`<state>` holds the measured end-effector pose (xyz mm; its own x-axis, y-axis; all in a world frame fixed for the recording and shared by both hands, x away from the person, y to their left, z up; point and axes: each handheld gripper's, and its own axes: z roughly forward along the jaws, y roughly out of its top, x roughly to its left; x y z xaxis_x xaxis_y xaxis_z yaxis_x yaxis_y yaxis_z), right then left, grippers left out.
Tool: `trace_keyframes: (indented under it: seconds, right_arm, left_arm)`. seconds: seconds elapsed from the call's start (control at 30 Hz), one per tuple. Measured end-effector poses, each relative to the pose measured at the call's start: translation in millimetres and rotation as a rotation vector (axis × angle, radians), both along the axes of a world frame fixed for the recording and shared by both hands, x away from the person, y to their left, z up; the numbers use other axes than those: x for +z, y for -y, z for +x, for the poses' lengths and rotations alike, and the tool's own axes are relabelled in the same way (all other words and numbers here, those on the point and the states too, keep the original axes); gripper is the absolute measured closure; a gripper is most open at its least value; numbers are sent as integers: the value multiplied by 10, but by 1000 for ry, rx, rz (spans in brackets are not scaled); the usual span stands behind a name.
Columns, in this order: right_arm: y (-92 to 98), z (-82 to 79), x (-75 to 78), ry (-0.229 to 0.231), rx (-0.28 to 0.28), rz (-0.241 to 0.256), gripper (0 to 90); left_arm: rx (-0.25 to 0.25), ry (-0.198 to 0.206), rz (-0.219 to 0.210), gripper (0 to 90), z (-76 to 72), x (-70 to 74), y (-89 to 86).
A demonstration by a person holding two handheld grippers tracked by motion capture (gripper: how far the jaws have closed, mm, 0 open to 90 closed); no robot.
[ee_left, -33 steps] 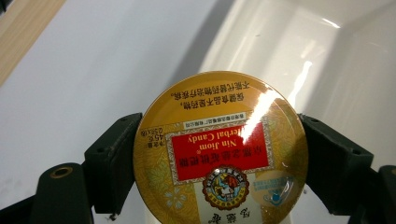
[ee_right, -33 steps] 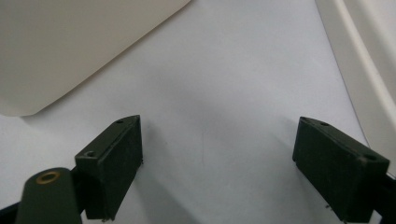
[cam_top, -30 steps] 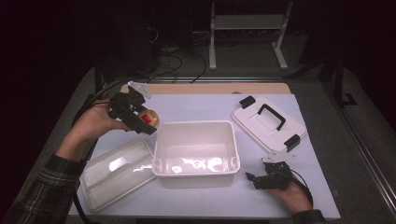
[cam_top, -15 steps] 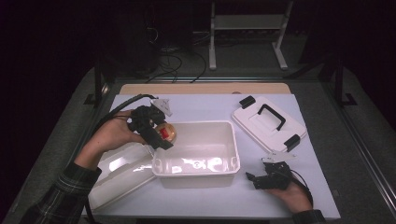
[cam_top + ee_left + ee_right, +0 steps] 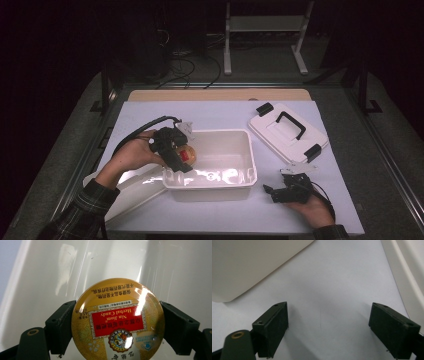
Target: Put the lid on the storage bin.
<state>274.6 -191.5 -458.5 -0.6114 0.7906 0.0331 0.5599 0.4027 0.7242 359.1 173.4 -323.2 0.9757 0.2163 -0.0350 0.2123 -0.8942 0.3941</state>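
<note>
A round gold candy tin (image 5: 117,320) with a red label is clamped between the jaws of my left gripper (image 5: 182,157), held tilted over the left end of the white plastic bin (image 5: 250,150). In the high view the tin (image 5: 189,155) sits just inside the bin's left rim. The bin's glossy inner wall (image 5: 100,262) shows behind the tin. My right gripper (image 5: 272,191) rests low on the white table cover near the bin's front right corner, jaws wide apart with nothing between them (image 5: 329,332).
The bin's white lid with black handle and clips (image 5: 290,132) lies at the right rear. A second clear container (image 5: 127,187) lies tipped at the front left, under the left forearm. Bin corner (image 5: 249,265) and lid edge (image 5: 404,270) flank the right gripper.
My left gripper has carried the candy tin right and down, from left of the bin to just inside its left end. The right gripper has stayed put.
</note>
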Motion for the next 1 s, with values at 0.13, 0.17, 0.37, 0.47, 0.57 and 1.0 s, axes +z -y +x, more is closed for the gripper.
trace_keyframes:
  seconds: [0.13, 0.17, 0.37, 0.47, 0.57, 1.0]
  right_arm:
    - [-1, -1, 0, -2, -1, 1, 152]
    - [0, -1, 0, -1, -1, 0, 152]
    - [-1, -2, 0, -3, -1, 1, 152]
    - [-1, -2, 1, -3, -2, 1, 152]
    - [-1, -2, 1, -3, -2, 1, 152]
    - [0, 1, 0, 0, 1, 0, 151]
  left_arm:
    - [3, 2, 16, 198, 7, -71, -16]
    - [4, 2, 18, 198, 10, -87, -20]
    - [-3, -4, 21, 198, 8, -152, -18]
    - [1, -2, 11, 198, 4, -160, -26]
    - [1, -4, 17, 197, 9, -163, -23]
    - [33, 16, -45, 123, -17, 66, -124]
